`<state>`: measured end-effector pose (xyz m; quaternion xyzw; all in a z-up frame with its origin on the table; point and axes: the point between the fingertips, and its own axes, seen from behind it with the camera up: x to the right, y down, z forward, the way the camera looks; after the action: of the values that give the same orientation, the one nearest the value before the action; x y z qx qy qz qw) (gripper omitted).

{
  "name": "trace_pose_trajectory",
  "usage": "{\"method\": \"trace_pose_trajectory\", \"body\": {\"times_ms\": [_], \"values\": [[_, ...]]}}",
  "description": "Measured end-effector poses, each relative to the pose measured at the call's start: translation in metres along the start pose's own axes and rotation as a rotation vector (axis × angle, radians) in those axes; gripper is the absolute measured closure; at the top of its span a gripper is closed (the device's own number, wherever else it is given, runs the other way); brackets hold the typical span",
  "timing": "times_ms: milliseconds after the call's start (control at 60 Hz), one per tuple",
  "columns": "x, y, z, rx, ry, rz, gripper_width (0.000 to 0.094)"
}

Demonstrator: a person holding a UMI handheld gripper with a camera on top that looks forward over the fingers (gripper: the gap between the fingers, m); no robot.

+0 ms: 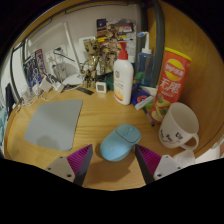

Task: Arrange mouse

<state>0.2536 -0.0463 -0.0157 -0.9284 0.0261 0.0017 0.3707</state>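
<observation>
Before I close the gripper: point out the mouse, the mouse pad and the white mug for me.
mouse [120, 143]: gripper view, top of its blue shell, between the open fingers.
mouse pad [55, 122]: gripper view, middle of the grey surface.
white mug [178, 126]: gripper view, outer side wall below the rim.

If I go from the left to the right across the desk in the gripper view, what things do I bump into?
Grey mouse pad → blue mouse, lying between the open gripper fingers → white mug.
</observation>
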Motion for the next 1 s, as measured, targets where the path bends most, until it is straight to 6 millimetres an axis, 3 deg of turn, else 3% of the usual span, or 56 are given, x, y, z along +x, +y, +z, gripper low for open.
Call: {"method": "trace_pose_trajectory", "body": {"times_ms": [367,517,567,750,817,833,850,900,1000], "values": [[-0.019,-0.021,0.024,-0.028,-0.067,-0.089,0.0098],[-0.019,-0.026,0.028,-0.004,-0.076,-0.098,0.0263],[-0.018,-0.028,0.029,0.008,-0.070,-0.095,0.0404],[-0.020,-0.028,0.029,0.006,-0.079,-0.103,0.0505],[-0.020,-0.026,0.029,-0.006,-0.087,-0.089,0.0587],[-0.020,-0.026,0.029,-0.013,-0.086,-0.081,0.0560],[-0.018,-0.027,0.029,-0.011,-0.082,-0.077,0.0630],[-0.018,-0.026,0.030,-0.017,-0.069,-0.065,0.0659],[-0.017,-0.027,0.031,-0.016,-0.035,-0.054,0.0660]]}}
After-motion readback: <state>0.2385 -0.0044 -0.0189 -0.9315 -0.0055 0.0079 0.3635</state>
